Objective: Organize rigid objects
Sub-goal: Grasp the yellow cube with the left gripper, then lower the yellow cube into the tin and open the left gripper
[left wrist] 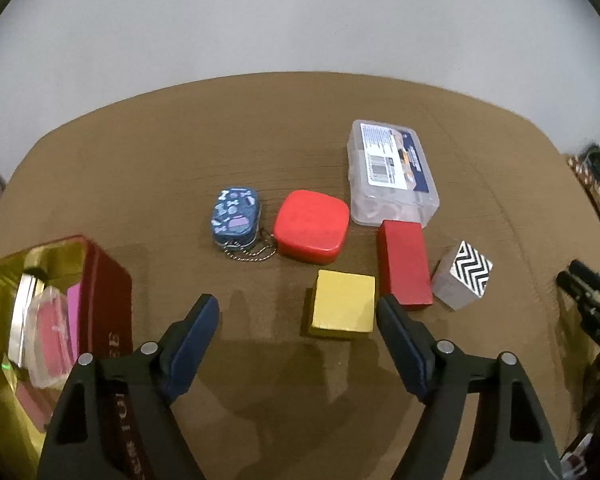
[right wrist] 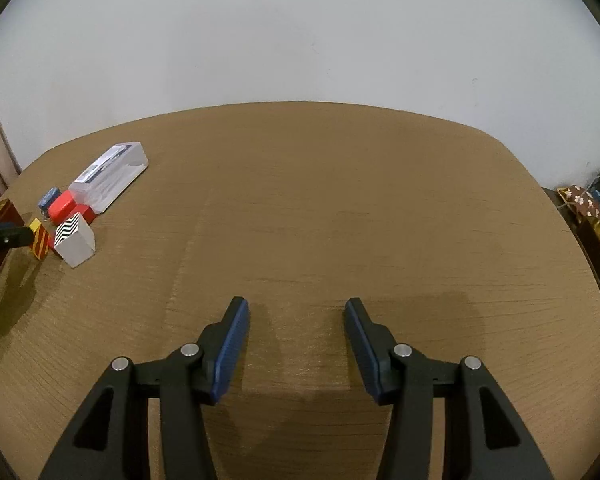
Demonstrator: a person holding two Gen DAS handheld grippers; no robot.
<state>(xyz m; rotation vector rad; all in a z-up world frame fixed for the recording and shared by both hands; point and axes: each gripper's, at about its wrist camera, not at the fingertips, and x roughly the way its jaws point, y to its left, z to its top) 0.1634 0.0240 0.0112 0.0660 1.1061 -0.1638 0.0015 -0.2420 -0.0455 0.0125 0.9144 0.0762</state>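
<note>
My left gripper (left wrist: 298, 304) is open and empty above the brown table, just near of a yellow cube (left wrist: 342, 309). Beyond it lie a red rounded box (left wrist: 311, 226), a blue patterned tin (left wrist: 236, 216) with a bead chain, a red block (left wrist: 403, 265), a zigzag-topped grey block (left wrist: 462, 274) and a clear plastic case (left wrist: 392, 172). A red and gold tin (left wrist: 40, 320) at the left holds a clear box and pink items. My right gripper (right wrist: 296, 306) is open and empty over bare table; the same objects lie far left, led by the zigzag block (right wrist: 74, 240).
The right gripper shows at the right edge of the left wrist view (left wrist: 592, 296). The table's (right wrist: 340, 200) far edge meets a white wall. Cluttered items (right wrist: 592, 208) stand beyond the table's right edge.
</note>
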